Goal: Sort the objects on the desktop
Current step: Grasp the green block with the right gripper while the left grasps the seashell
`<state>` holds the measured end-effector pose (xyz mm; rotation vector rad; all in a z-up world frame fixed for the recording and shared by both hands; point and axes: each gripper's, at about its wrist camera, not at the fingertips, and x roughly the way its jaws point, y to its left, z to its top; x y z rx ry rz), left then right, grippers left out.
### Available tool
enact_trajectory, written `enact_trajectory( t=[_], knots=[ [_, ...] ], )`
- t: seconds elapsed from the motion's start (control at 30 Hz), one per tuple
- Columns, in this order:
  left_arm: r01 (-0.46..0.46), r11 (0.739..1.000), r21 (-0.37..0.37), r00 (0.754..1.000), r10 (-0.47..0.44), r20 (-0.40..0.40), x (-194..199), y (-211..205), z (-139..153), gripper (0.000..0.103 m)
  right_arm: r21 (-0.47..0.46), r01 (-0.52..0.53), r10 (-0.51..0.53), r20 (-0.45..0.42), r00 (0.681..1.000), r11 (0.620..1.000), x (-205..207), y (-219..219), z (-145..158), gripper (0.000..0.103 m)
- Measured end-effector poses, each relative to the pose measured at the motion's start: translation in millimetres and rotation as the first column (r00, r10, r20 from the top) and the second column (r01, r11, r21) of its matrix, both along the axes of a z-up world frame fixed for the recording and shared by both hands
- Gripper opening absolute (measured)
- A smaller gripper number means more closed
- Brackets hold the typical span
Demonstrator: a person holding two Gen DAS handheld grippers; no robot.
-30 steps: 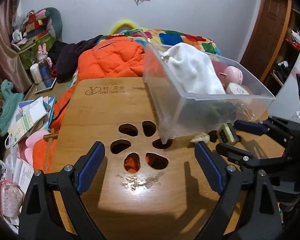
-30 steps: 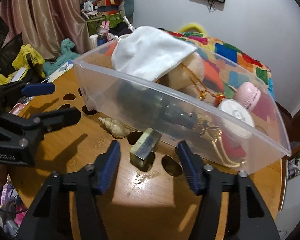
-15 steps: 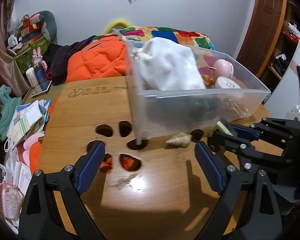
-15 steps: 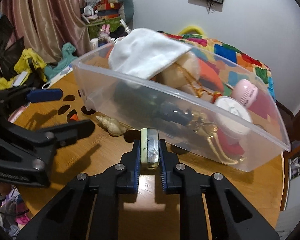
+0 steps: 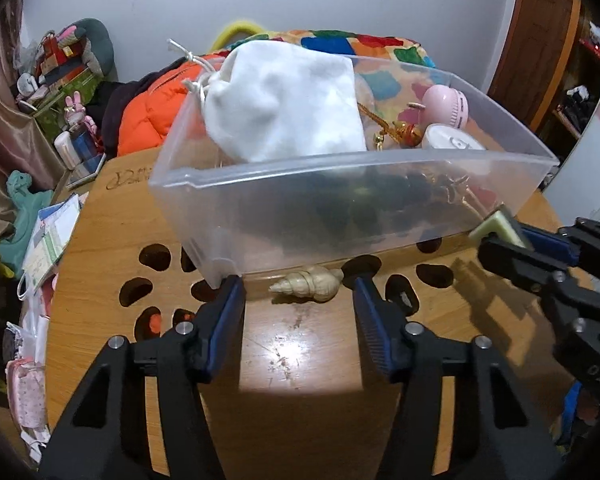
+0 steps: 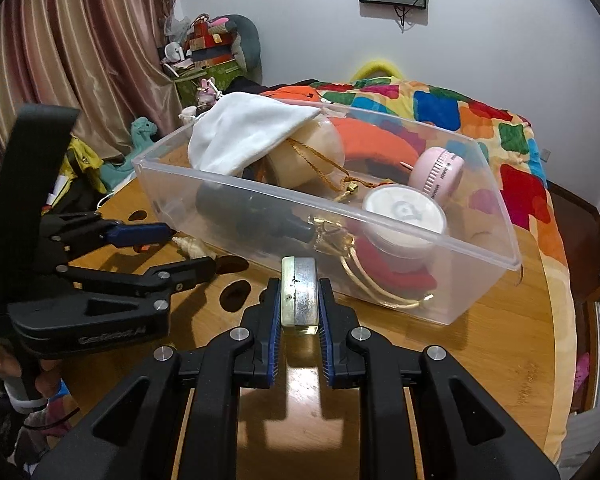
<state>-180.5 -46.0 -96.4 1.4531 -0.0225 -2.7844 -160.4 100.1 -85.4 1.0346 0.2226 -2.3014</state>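
Gripping a small pale-green and grey block [image 6: 299, 295] in my right gripper [image 6: 299, 322], I hold it clamped between both pads, lifted off the wooden table [image 6: 512, 344] just in front of the clear plastic bin [image 6: 404, 224]. My left gripper [image 5: 298, 292] is spread wide, its fingertips flanking a cream spiral seashell [image 5: 310, 289] that lies on the table right against the bin's near wall.

Inside the bin, a white drawstring pouch [image 5: 284, 100] sits on top at one end, partly over a rounded cream object [image 6: 312, 152]. Beside it lie a gold chain [image 6: 324, 168], a pink round fan [image 6: 440, 172], a white round lidded container [image 6: 404, 212], something dark and cylindrical [image 6: 248, 208] along the front wall, and red material [image 6: 396, 268] with a cream cord [image 6: 384, 298] at the bottom.
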Motion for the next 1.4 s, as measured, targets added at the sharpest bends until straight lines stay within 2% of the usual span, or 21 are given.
enact_trajectory(
  t=[0.1,0.23,0.3,0.57,0.8,1.03,1.17,1.33,1.4],
  knots=[
    [-0.007,1.0,-0.008,1.0,0.007,-0.001,-2.0,3.5,-0.5,0.054,-0.017,-0.001,0.001,0.002,1.0,1.0,0.2,4.4,-0.7,0.015],
    [-0.033,0.999,0.008,0.999,0.033,-0.005,-3.2,0.0,0.6,0.046,-0.03,-0.001,0.001,0.011,1.0,1.0,-0.9,7.3,-1.9,0.015],
    [-0.043,0.999,0.022,0.999,0.043,-0.008,-3.0,-4.1,1.4,0.034,-0.033,-0.002,0.002,0.014,1.0,0.999,0.8,6.5,-2.1,0.015],
    [-0.024,1.0,-0.007,0.999,0.024,-0.029,4.5,-5.8,1.1,0.034,-0.006,-0.023,0.023,0.001,1.0,1.0,5.4,1.1,-1.3,0.015],
    [-0.036,0.999,0.009,0.999,0.036,-0.039,12.6,-12.9,2.2,0.034,-0.009,-0.01,0.01,0.03,1.0,1.0,-1.6,-3.3,-2.5,0.015],
    [-0.023,0.999,0.032,0.998,0.024,-0.053,19.0,-15.0,6.5,0.033,0.054,-0.02,0.02,0.006,1.0,0.998,-4.6,-15.0,-2.0,0.016],
    [-0.011,0.999,0.039,0.998,0.013,-0.057,21.8,-9.4,6.5,0.033,0.072,-0.026,0.025,0.007,1.0,0.997,-5.8,-18.4,-1.9,0.022],
    [-0.009,0.999,0.05,0.997,0.013,-0.07,25.4,-10.3,8.4,0.033,0.105,-0.026,0.021,0.05,0.999,0.994,-14.5,-23.9,-18.4,0.024],
    [-0.013,0.999,0.053,0.997,0.017,-0.072,27.6,-11.4,9.1,0.033,0.095,-0.017,0.012,0.052,0.999,0.995,-14.6,-23.4,-21.9,0.019]
  ],
)
